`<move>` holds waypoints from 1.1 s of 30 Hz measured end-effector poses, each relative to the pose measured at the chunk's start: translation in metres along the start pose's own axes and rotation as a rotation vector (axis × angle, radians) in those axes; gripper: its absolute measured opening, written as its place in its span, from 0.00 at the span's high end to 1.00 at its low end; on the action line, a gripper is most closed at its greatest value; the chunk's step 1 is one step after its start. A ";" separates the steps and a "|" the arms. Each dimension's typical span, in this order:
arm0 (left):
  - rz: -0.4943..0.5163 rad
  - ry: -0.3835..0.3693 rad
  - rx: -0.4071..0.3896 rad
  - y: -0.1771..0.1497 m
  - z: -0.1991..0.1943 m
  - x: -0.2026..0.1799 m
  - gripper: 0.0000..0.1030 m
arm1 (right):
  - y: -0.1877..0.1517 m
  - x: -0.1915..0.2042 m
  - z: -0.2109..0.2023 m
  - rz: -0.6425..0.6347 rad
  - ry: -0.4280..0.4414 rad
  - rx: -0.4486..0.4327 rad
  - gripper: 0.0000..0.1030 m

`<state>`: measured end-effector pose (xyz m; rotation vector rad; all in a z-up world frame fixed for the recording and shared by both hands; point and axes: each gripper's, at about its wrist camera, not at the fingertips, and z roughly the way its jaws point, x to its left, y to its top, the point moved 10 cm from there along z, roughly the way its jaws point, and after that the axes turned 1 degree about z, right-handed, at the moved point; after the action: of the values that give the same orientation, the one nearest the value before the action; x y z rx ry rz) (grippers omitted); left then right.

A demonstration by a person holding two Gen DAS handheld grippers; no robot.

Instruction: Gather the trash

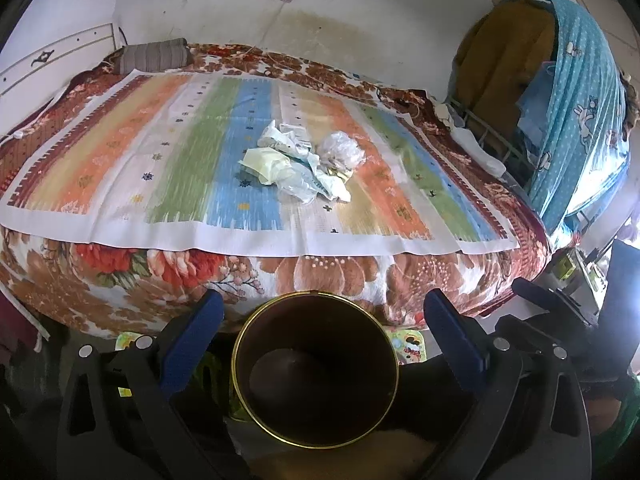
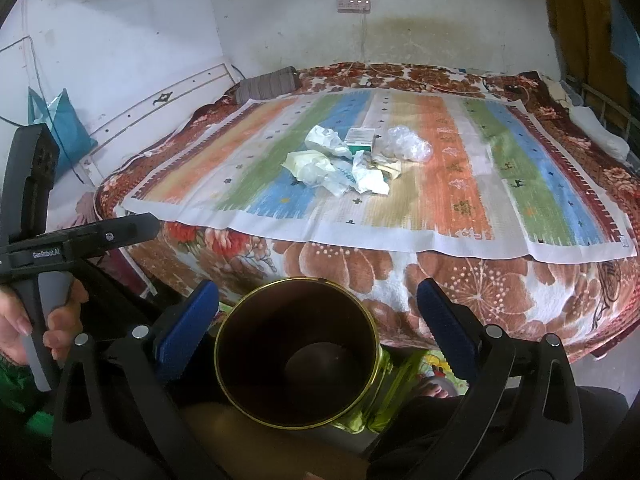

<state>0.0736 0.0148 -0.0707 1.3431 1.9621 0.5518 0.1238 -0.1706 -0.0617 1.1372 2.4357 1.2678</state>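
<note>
Both the left gripper [image 1: 322, 322] and the right gripper [image 2: 318, 314] hang with blue-padded jaws spread wide and empty above the gold-rimmed dark round bin [image 1: 316, 368], its base cut off below, while the heap of crumpled white paper and clear plastic trash [image 1: 304, 160], individual pieces hard to separate, lies well beyond it mid-bed on the striped multicolour cloth [image 1: 120, 160].

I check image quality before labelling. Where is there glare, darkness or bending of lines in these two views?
Left wrist view: strong fisheye bending of the bed edge, blown-out brightness at the right border beside the blue curtain, and the bin interior nearly black. Right wrist view: the same bending, more even light on the trash pile, black corners, and the bin interior dark too.
</note>
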 end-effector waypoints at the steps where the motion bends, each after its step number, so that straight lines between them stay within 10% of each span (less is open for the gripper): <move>1: -0.002 0.003 -0.002 0.000 0.000 0.001 0.05 | 0.000 0.001 0.001 0.001 0.001 0.000 0.08; 33: -0.050 -0.009 0.024 0.016 0.018 0.007 0.06 | 0.013 -0.001 0.012 0.016 0.047 0.003 0.09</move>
<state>0.0952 0.0271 -0.0739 1.3048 1.9953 0.4997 0.1377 -0.1591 -0.0592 1.1427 2.4677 1.3099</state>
